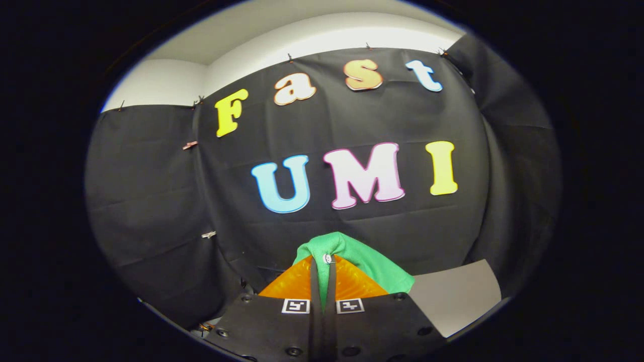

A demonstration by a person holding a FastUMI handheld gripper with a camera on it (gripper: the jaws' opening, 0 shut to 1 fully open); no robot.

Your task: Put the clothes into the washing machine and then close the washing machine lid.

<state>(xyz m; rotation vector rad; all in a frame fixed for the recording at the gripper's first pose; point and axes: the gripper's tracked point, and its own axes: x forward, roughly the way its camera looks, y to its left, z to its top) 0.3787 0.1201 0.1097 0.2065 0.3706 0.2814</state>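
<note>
Claw (pixel 323 269) clamped on green cloth (pixel 370 261), grey table (pixel 460 296) beyond

Green cloth garment (pixel 370 264), bunched, small button at its fold, pinched between the closed fingers of the gripper (pixel 322 261), draping to their right.

One gripper (pixel 323 261) shows, its two fingers drawn close together with a fold of one green cloth (pixel 367 261) pinched between them. To the near right lies one pale flat surface (pixel 458 296). On the far wall at left sit two small clips (pixel 190 145).
</note>
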